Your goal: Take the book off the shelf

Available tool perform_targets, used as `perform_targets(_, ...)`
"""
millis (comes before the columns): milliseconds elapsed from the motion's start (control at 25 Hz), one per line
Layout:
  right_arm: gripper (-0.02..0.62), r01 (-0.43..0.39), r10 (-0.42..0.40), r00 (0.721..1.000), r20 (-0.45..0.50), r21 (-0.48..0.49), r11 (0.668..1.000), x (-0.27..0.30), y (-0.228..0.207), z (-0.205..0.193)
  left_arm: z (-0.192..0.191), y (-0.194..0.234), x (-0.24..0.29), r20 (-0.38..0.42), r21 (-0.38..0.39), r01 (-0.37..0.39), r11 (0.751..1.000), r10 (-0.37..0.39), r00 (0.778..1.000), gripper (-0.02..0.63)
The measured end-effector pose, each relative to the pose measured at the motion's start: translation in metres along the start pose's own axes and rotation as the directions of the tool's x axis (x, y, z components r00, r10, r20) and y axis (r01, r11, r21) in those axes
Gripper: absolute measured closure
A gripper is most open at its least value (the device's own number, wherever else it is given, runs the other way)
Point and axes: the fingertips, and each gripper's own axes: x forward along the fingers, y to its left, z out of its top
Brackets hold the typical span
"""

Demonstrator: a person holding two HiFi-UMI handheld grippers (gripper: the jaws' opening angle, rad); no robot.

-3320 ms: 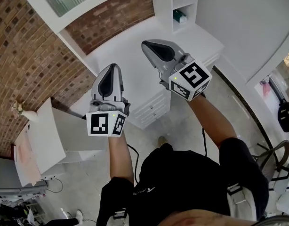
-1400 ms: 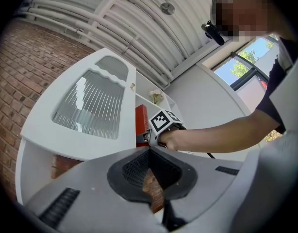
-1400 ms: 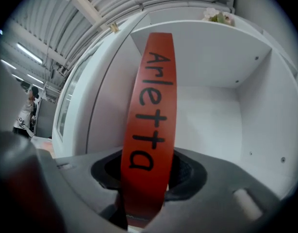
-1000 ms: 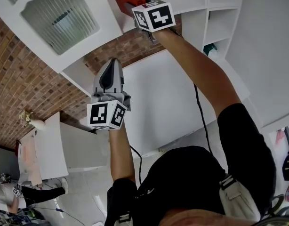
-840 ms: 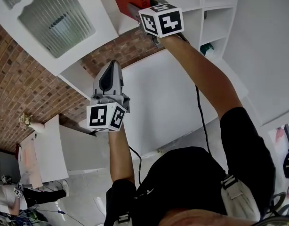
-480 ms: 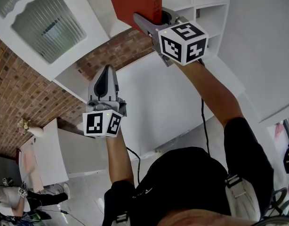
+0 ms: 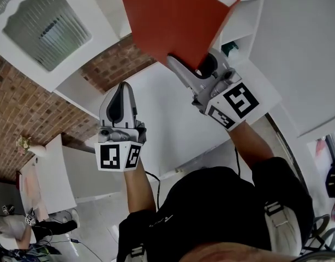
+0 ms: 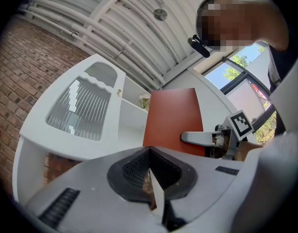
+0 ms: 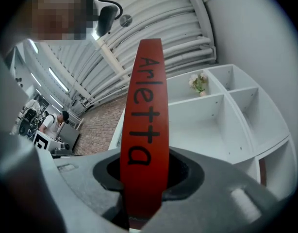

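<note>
Right claw (image 7: 193, 70) is clamped on the red book (image 7: 173, 21) at its spine end. The book is held up in front of the shelf (image 9: 222, 97) and looks clear of it. Left claw (image 7: 119, 100) is closed and empty. Removal looks basically done; only lowering it is left.

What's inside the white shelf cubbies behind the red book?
A small flower bunch stands in one upper cubby of the white shelf. The red book hides whatever lies behind its spine.

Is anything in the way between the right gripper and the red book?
No, nothing visible. The right gripper is closed right on the red book, its spine between the jaws. The left gripper is shut, empty, apart from the book.
</note>
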Motion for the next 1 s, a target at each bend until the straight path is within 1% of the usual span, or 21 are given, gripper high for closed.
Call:
perform_targets(160,0.439,-0.011,0.011,1.000,-0.001,0.023,1.000,-0.016,0.013,-0.020,-0.008,-0.002,-0.006,-0.014,-0.002,-0.007,1.000,0.007,1.000,0.609)
perform_targets(320,0.440,-0.011,0.011,1.000,0.000,0.053,0.999,-0.024,0.017,-0.031,-0.008,0.003,-0.011,-0.017,-0.009,-0.024,1.000,0.024,1.000,0.609)
perform_targets(680,0.441,0.016,-0.016,1.000,-0.010,0.070,0.997,-0.041,0.015,-0.038,-0.005,-0.004,-0.014,-0.013,0.005,-0.020,1.000,0.020,1.000,0.609)
perform_targets(1000,0.442,0.032,-0.031,0.999,-0.018,0.066,0.997,-0.042,0.011,-0.041,-0.011,-0.006,-0.009,-0.017,-0.005,-0.005,1.000,0.005,1.000,0.609)
